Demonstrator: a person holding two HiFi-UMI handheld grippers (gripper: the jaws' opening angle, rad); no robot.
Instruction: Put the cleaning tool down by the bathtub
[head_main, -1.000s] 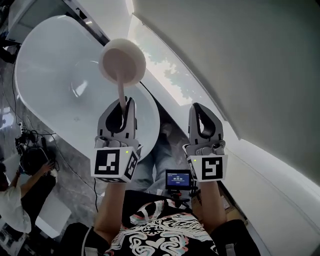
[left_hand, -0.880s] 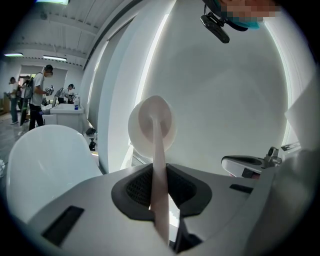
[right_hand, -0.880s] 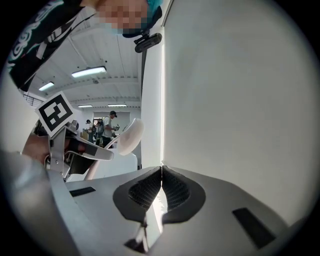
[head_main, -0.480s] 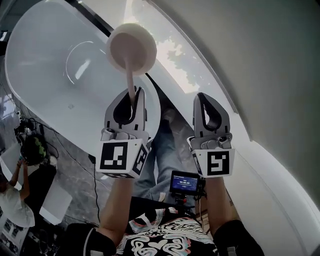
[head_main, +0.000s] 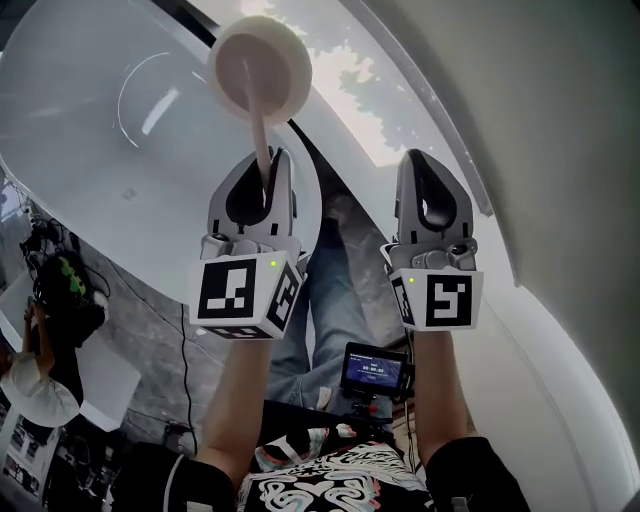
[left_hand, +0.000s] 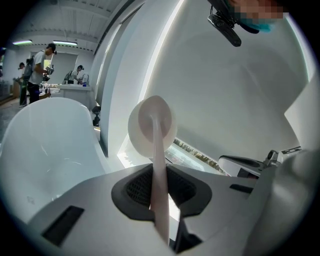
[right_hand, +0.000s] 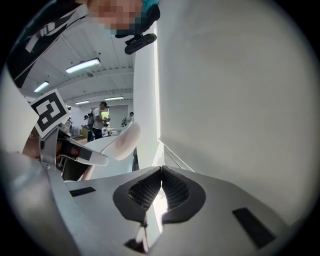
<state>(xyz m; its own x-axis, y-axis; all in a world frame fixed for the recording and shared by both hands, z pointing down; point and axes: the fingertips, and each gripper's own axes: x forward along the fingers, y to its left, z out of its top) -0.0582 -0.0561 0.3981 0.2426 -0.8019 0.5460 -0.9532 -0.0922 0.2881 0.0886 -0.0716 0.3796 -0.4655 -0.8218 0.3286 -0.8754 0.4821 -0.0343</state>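
The cleaning tool is a round pale pad (head_main: 258, 62) on a thin pale handle (head_main: 260, 135). My left gripper (head_main: 268, 160) is shut on that handle and holds the pad out over the near end of the white bathtub (head_main: 90, 120). In the left gripper view the handle (left_hand: 159, 190) runs up between the dark pads to the round head (left_hand: 151, 125), with the tub (left_hand: 45, 145) to the left. My right gripper (head_main: 425, 162) hangs beside it, to the right of the tub, shut with nothing in it; its pads (right_hand: 150, 187) meet.
A pale curved wall (head_main: 520, 110) rises on the right, with a narrow gap (head_main: 340, 215) between it and the tub. A small screen (head_main: 372, 368) hangs at my chest above my jeans. A person (head_main: 40, 380) and cables sit at the lower left. Several people (left_hand: 37, 75) stand far behind.
Both grippers have sunk together, and the tub and the wall now fill more of the head view. The left gripper keeps its hold on the tool's handle; the right stays shut.
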